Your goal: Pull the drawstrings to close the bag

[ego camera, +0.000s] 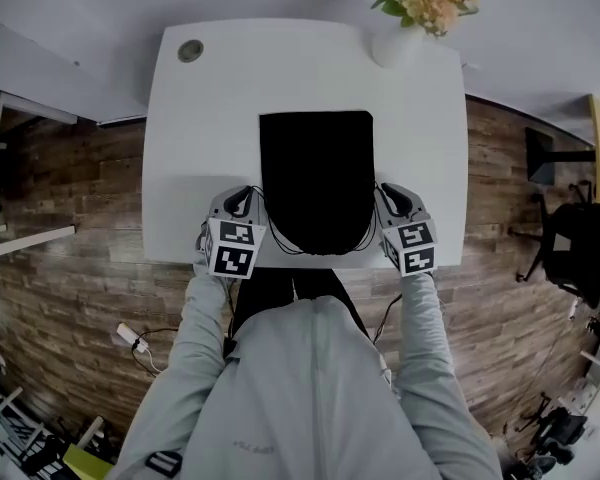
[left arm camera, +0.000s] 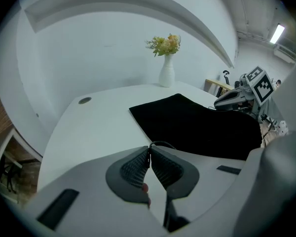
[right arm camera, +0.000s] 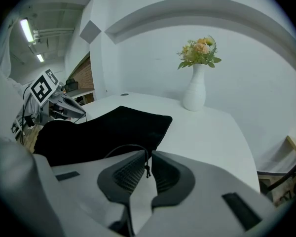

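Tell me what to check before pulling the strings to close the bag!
1. Left gripper shut on its string: ok.
2. Right gripper shut on its string: ok, the knotted end sits between the pads.
3. Bag lying flat on the table, between both grippers: ok.
4. Strings tight: not ok, they curl loosely by the near edge.
5. Bag mouth closed: not ok, it looks about as wide as the rest of the bag.
6. Vase out of the way: ok, at the far edge, apart from the bag.
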{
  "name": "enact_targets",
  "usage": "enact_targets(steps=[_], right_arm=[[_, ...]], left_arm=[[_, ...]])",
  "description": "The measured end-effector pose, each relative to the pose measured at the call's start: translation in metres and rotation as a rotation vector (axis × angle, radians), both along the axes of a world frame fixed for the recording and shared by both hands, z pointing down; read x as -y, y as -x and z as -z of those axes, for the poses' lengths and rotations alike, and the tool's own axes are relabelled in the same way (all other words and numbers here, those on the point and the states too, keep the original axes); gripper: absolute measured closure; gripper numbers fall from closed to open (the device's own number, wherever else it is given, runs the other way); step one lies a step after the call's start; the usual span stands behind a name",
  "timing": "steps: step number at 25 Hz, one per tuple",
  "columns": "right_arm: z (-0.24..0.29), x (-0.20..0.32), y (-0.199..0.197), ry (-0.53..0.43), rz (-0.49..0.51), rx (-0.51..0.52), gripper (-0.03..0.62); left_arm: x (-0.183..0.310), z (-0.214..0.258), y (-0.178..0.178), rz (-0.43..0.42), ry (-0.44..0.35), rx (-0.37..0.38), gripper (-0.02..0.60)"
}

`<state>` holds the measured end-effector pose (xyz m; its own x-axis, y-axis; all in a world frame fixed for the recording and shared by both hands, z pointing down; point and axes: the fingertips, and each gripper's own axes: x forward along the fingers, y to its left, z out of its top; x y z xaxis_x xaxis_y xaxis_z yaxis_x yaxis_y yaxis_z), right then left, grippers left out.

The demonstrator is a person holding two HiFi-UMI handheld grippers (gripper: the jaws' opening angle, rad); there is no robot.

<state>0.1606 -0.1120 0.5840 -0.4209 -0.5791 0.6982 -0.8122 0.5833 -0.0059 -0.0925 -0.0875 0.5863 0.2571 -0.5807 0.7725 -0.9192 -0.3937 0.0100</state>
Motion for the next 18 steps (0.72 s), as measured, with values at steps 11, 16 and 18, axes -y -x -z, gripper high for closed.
enact_targets(steps=[11, 16, 18], right_arm=[[-0.007, -0.002, -0.008, 0.035, -0.057, 0.041, 0.502], [-0.004, 0.000, -0.011, 0.039, -0.075, 0.061, 0.442], [-0.002, 0.000, -0.011, 0.037, -0.078, 0.070, 0.431]], left_arm=[[-0.004, -0.009, 0.000, 0.014, 0.024, -0.019, 0.448], [-0.003, -0.005, 0.004, 0.033, 0.011, -0.033, 0.402], [-0.003, -0.002, 0.008, 0.052, -0.002, -0.033, 0.379]])
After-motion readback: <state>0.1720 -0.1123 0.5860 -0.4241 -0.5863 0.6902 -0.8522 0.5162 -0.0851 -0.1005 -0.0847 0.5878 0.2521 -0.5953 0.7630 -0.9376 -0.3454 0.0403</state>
